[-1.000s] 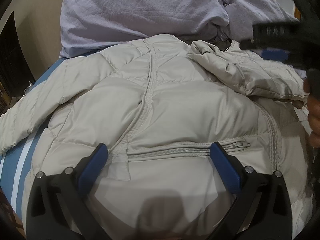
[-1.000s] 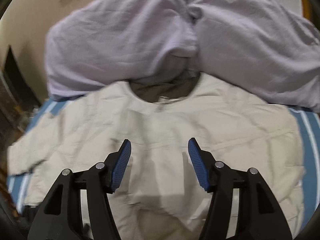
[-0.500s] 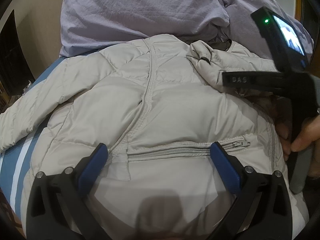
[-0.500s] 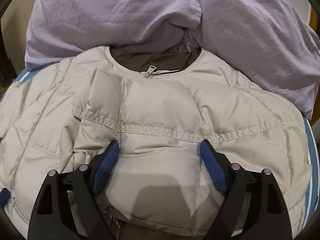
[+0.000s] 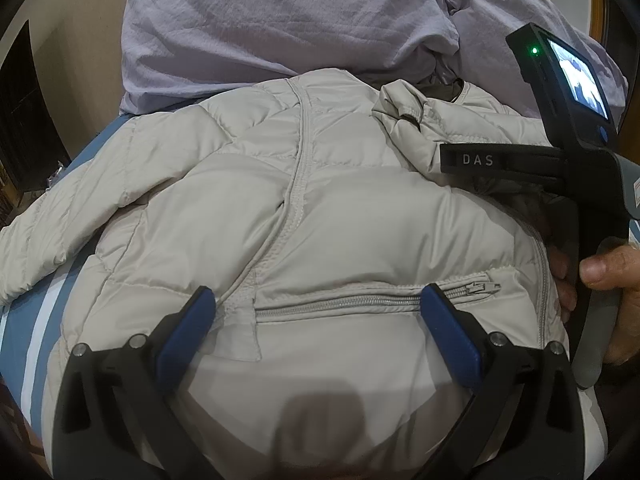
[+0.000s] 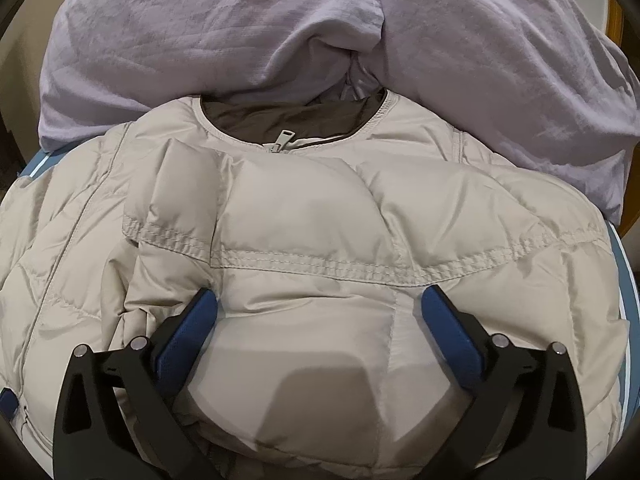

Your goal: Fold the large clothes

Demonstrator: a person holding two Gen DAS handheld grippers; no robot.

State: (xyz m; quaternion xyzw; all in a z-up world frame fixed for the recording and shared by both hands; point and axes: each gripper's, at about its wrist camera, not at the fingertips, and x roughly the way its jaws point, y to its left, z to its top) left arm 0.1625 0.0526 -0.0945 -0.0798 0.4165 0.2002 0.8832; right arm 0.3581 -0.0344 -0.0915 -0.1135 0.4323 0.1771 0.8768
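Both tongs, left [image 5: 316,312] and right [image 6: 318,312], hover released just above a beige puffer jacket [image 5: 360,224] lying zipped on a blue striped bed [image 5: 36,316]. One sleeve [image 6: 320,216] lies across its chest; a lilac duvet [image 6: 200,32] is bunched beyond. The jacket looks light, soft, springy and slick, so stitched seams or hem seem the surest holds.

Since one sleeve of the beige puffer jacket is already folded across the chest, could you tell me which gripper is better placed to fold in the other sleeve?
Left, probably. The unfolded sleeve lies on the left gripper's side, and its jaws are open.
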